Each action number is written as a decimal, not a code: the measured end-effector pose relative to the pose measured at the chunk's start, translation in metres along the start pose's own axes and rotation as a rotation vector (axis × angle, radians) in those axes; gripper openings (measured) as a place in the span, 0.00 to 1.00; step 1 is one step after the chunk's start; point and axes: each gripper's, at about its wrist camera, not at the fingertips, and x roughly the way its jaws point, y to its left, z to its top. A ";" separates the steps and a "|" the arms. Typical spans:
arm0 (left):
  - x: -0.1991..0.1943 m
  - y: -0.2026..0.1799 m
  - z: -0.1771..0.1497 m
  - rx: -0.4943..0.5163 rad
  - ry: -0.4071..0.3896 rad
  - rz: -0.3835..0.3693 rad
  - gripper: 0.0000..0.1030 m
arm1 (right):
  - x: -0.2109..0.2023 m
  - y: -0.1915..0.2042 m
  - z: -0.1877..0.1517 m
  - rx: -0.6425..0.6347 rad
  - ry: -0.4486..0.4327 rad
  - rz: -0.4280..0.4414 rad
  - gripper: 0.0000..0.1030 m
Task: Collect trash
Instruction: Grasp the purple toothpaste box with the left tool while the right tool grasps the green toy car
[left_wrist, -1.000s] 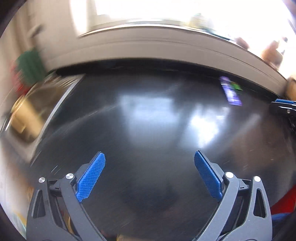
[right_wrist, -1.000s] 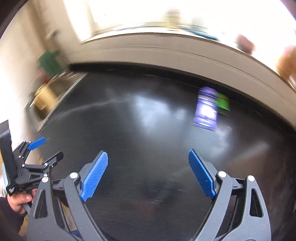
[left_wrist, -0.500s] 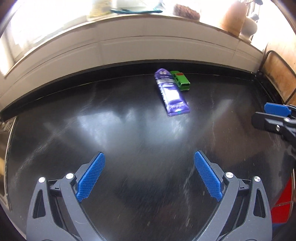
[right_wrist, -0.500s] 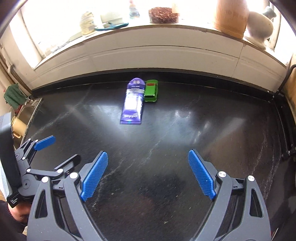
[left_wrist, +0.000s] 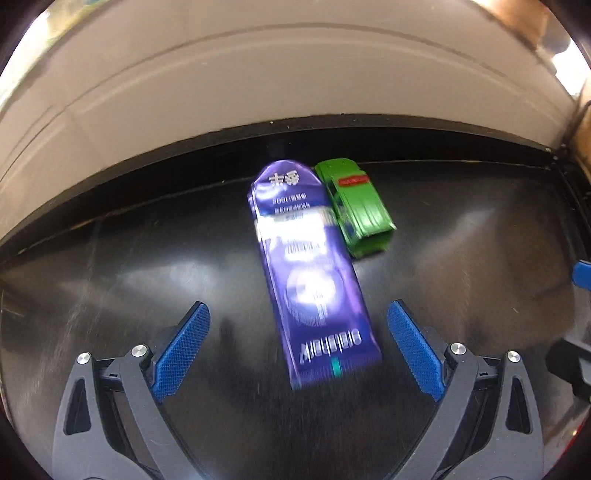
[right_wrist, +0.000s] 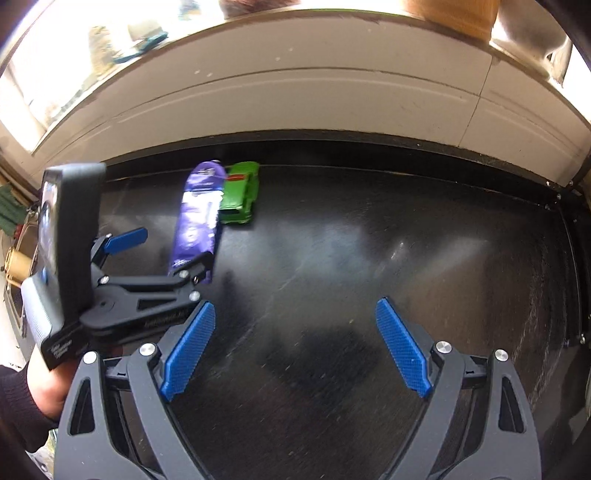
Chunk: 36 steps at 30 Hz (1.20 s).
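A purple chocolate wrapper lies flat on the black counter, its near end between the open fingers of my left gripper. A green toy car sits against its far right side. In the right wrist view the wrapper and the car lie at the far left, with the left gripper open over the wrapper's near end. My right gripper is open and empty over bare counter, to the right of the wrapper.
A pale wall ledge runs along the counter's back edge, with jars and small items on the sill above. A sink area lies at the far left. The counter's raised rim bounds the right side.
My left gripper has moved forward to the wrapper, which now lies between its open fingers. The right gripper has also come closer to the back ledge.
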 end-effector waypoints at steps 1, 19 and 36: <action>0.004 0.001 0.003 0.002 0.004 0.005 0.91 | 0.005 -0.002 0.002 0.004 0.006 0.003 0.83; 0.016 0.051 0.007 0.228 -0.050 -0.060 0.92 | 0.079 0.042 0.062 -0.082 0.042 0.062 0.83; 0.016 0.037 0.020 0.215 -0.105 -0.122 0.50 | 0.096 0.051 0.065 -0.169 0.034 0.042 0.32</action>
